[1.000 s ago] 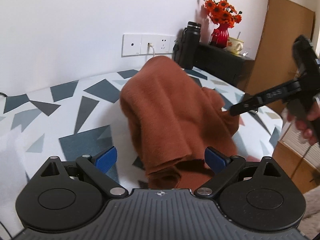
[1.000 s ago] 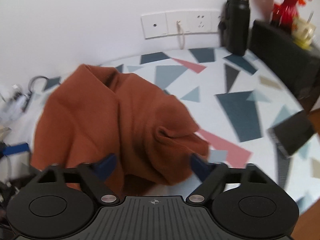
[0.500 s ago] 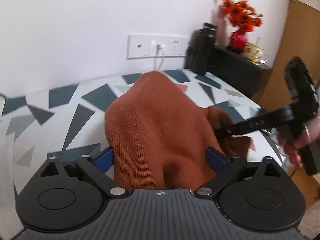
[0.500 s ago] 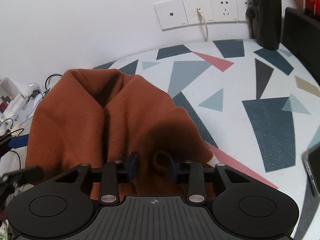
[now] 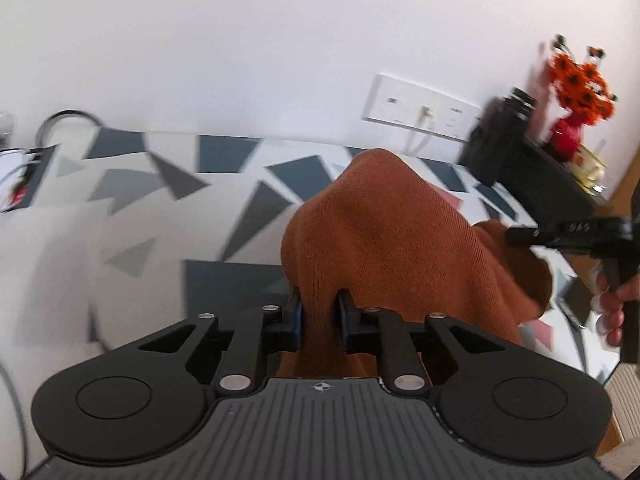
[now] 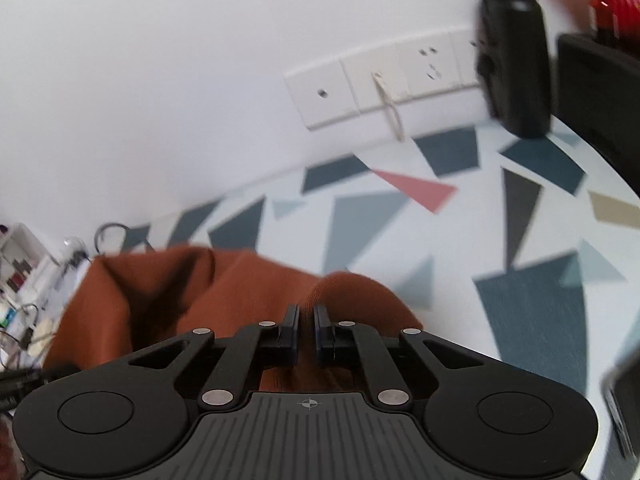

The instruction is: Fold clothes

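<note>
**Both grips on, no fold laid yet**

One garment (image 5: pixel 392 240), rust-brown knit, is the only item of clothing in view. It sits bunched on the counter (image 6: pixel 460 240), humped up between the two tools, not spread flat.

Left gripper (image 5: pixel 319 312): jaws closing, narrow, with a thick pinch of the knit between the pads. Cloth rises in a peak straight ahead of it.

Right gripper (image 6: pixel 306 330): jaws drawn nearly together on a thin edge of the same garment. In the left view it reaches in from the right, with the person's hand (image 5: pixel 612 304) on its handle, its tip at the far side of the heap.

Status, as judged: early. No flat panel, no crease line and no stacked layer shows; the cloth hangs in loose folds and deep shadows. Remaining work appears to be the whole of it: lift and spread, then lay the folds.

Surroundings: a flask (image 6: pixel 514 52) and a wall socket (image 6: pixel 384 80) stand well apart at the back.
</note>
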Available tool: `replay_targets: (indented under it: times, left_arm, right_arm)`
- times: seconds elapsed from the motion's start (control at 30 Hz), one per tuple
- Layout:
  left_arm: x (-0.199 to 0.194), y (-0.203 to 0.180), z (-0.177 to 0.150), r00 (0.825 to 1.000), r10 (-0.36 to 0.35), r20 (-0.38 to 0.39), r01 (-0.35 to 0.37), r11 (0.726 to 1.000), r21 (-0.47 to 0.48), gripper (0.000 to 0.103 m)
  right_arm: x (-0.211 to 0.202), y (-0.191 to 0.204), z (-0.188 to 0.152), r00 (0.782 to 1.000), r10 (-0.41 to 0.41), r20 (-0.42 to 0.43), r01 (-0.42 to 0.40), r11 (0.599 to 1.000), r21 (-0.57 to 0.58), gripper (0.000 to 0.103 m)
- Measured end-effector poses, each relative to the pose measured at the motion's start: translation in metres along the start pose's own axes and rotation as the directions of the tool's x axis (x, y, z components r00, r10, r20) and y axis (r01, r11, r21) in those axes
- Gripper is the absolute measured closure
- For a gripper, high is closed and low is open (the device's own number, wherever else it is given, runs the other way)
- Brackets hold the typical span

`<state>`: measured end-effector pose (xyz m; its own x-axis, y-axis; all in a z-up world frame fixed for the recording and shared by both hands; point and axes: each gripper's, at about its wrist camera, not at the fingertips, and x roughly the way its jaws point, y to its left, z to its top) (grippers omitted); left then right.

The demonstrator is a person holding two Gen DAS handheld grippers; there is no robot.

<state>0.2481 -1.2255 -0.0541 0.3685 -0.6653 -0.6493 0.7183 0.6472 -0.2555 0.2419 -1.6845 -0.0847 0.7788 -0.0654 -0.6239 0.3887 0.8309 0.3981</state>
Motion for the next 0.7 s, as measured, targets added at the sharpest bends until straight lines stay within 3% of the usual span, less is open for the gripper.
replay_targets:
  times: [0.1,0.17,0.2,0.3,0.4,0.5,0.6,0.7]
  left_arm:
    - [-0.002,0.018,-0.012,0.999,0.038,-0.016,-0.039,0.997,-0.063,0.084]
    - [0.0,0.027,-0.018,0.995,0.09,-0.049,-0.093,0.992,-0.084,0.079]
    - [0.0,0.031,-0.02,0.991,0.121,-0.064,-0.126,0.988,-0.09,0.074]
    - [-0.013,0.04,-0.02,0.987,0.155,-0.043,-0.159,0.981,-0.11,0.048]
    - [-0.032,0.035,-0.011,0.991,0.135,0.009,-0.134,0.988,-0.072,0.041]
    - [-0.042,0.015,-0.003,0.997,0.069,0.036,-0.07,0.997,0.031,0.032]
    - [-0.032,-0.012,-0.002,0.999,-0.037,-0.016,0.038,0.99,0.138,0.02]
    - [-0.014,-0.038,-0.014,0.993,-0.079,-0.093,0.099,0.967,0.237,0.018]
  right_arm:
    - [0.011,0.012,0.01,1.0,0.009,0.012,-0.009,1.0,-0.021,0.096]
    - [0.021,0.017,0.013,1.0,-0.012,0.001,0.012,1.0,-0.021,0.088]
    - [0.024,0.02,0.014,1.0,-0.025,-0.009,0.025,0.999,-0.025,0.077]
    - [0.021,0.028,0.011,0.999,-0.043,-0.011,0.043,0.997,-0.068,0.07]
    - [0.014,0.029,0.005,0.999,-0.045,-0.025,0.043,0.994,-0.104,0.058]
    - [0.008,0.029,-0.004,0.997,-0.059,-0.053,0.051,0.989,-0.142,0.053]
    - [0.006,0.031,-0.018,0.993,-0.084,-0.082,0.067,0.978,-0.199,0.048]
    - [0.006,0.036,-0.034,0.989,-0.093,-0.114,0.062,0.965,-0.254,0.042]
